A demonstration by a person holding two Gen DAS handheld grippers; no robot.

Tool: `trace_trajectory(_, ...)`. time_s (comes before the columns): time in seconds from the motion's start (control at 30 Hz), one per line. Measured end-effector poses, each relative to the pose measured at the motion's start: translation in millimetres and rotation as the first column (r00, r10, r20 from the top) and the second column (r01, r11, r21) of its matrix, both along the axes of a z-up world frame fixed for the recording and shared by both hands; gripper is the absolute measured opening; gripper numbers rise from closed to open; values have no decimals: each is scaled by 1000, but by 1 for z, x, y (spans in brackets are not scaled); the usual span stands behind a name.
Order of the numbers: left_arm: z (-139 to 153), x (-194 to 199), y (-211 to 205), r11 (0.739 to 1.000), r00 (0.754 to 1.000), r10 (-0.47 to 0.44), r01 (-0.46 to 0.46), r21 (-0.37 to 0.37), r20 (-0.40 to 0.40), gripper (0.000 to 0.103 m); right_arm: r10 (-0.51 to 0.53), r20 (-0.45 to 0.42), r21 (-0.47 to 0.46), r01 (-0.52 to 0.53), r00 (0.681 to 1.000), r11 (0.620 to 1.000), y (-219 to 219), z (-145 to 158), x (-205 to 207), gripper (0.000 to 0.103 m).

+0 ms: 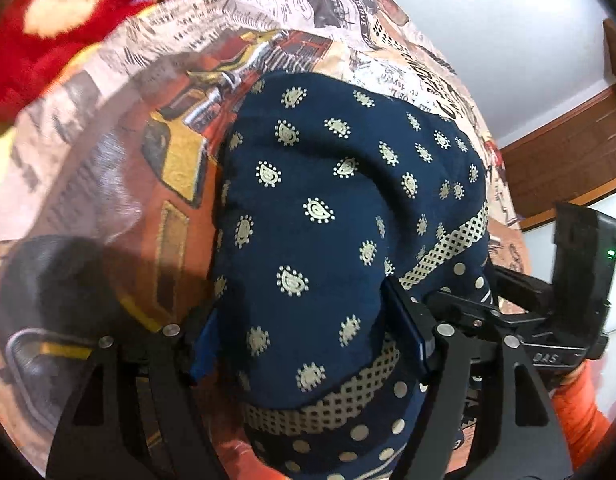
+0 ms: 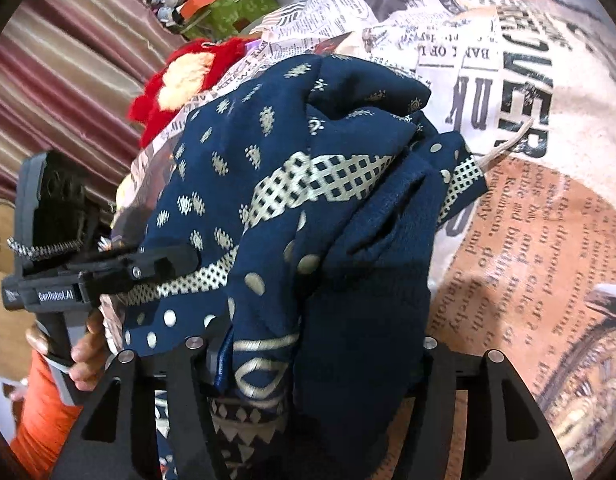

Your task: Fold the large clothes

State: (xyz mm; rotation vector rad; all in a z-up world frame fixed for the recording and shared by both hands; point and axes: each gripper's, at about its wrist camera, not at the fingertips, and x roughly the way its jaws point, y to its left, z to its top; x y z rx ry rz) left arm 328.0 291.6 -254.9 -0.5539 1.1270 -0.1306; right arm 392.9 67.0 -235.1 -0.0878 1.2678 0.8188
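Observation:
A navy blue garment [image 1: 328, 208] with cream paisley dots and a checkered border lies bunched on a newspaper-print bedsheet [image 1: 87, 168]. My left gripper [image 1: 303, 344] has its jaws set around a thick fold of it, with cloth draped over the fingers. In the right wrist view the same garment [image 2: 308, 208] hangs in folds over my right gripper [image 2: 320, 364], whose fingers are buried in the cloth. The left gripper [image 2: 119, 276] also shows in the right wrist view, at the garment's left edge. The right gripper shows in the left wrist view [image 1: 488, 312], at the garment's right edge.
A red and cream plush toy [image 1: 55, 12] lies on the sheet beyond the garment, also in the right wrist view [image 2: 179, 80]. A striped curtain [image 2: 59, 60] and cluttered boxes [image 2: 215, 4] stand at the far side. A white wall and wooden trim [image 1: 568, 152] are to the right.

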Motion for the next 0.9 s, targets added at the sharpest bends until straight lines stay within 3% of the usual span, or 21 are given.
trace_trajectory(0.07,8,-3,-3,999,1000,-2,2,51,8,73,10,25,-21,-10,1000,1000,-3,8,-6,59)
trace_trajectory(0.13,24,-10,-9,988,999,-17,11,151,37,72,18,35,-26,-17,999,1000,-10,16,-11,59)
trace_trajectory(0.27,61,-31,-32,935,988,-88,37,352,129,72,21,66,-5,-21,998,1000,-20,40,-16,59)
trace_trajectory(0.33,66,-36,-43,917,982,-111,41,396,155,72,35,104,-2,-35,994,999,-23,51,-22,65)
trace_trajectory(0.43,55,-38,-58,911,982,-134,68,407,134,72,95,190,-38,-89,977,995,-19,58,-38,75)
trace_trajectory(0.53,37,-40,-71,900,985,-142,87,427,98,72,169,198,-88,-154,966,984,-7,50,-51,76)
trace_trajectory(0.63,25,-48,-69,906,986,-132,78,416,103,73,233,231,-165,-198,945,966,-6,35,-62,77)
trace_trajectory(0.73,22,-56,-64,916,987,-114,61,397,112,82,282,264,-251,-217,922,943,-12,20,-63,78)
trace_trajectory(0.8,17,-61,-62,914,987,-122,69,401,108,86,275,249,-259,-210,929,943,-23,12,-56,82)
trace_trajectory(0.9,12,-72,-59,908,987,-128,76,412,100,86,214,193,-200,-175,958,964,-45,12,-42,87)
